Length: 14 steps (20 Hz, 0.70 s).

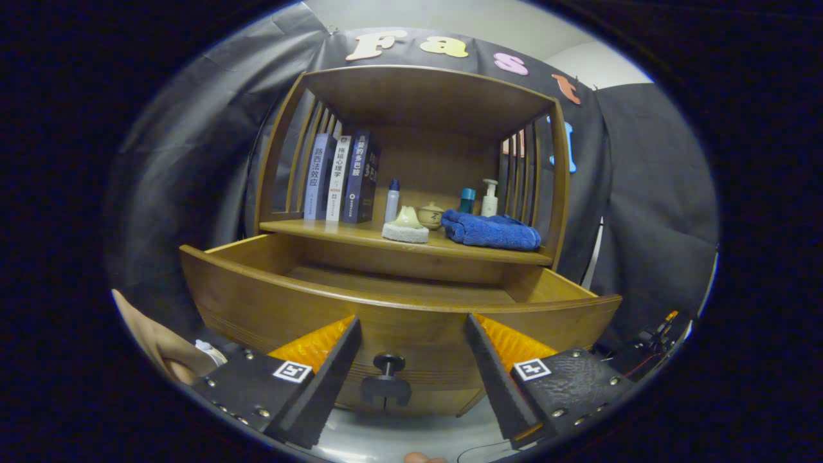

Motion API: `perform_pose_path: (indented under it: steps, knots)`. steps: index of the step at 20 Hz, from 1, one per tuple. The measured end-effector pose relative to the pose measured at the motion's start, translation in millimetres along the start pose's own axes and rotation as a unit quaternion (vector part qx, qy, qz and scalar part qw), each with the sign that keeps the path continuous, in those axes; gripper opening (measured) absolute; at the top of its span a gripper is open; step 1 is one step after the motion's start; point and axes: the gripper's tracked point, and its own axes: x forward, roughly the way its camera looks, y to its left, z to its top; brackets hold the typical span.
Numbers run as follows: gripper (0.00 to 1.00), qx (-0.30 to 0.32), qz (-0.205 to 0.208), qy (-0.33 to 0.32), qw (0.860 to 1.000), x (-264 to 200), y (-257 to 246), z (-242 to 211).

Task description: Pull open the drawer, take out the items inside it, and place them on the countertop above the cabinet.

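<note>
A: Where is the drawer [386, 302] at this moment?

B: It stands pulled out from the wooden cabinet [418, 103], toward the camera. Its front panel curves across just ahead of the fingers. The dark round knob [386, 379] on that panel sits low, in the gap between the two fingers.

A: Do the fingers hold the knob?

B: No. The gripper [411, 334] has its fingers spread wide, one at each side of the knob, and neither of them touches it. Nothing is between them except the knob and the drawer front behind it.

A: What lies inside the drawer?

B: I see only the bare wooden bottom in the far part. The near part is hidden behind the front panel, so I cannot tell what is there.

A: And the surface [360, 233] above the drawer?

B: It carries several things. At the left three books [341, 178] stand upright against the slatted side. Near the middle there is a small white bottle [391, 200], a pale object on a round white pad [406, 226], and a little lidded pot [430, 215] just behind it. At the right a folded blue towel [492, 231] lies at the edge, with a teal container [467, 200] and a white pump bottle [490, 197] behind it.

A: Anything else?

B: A part of the person's hand [161, 344] shows beside the left finger, below the drawer.
</note>
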Motion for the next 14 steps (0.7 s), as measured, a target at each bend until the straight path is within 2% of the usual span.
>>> perform_pose_path:
  steps: [14]
  knots:
    - [0.99,0.003,0.007,-0.002,1.0,20,-1,9]
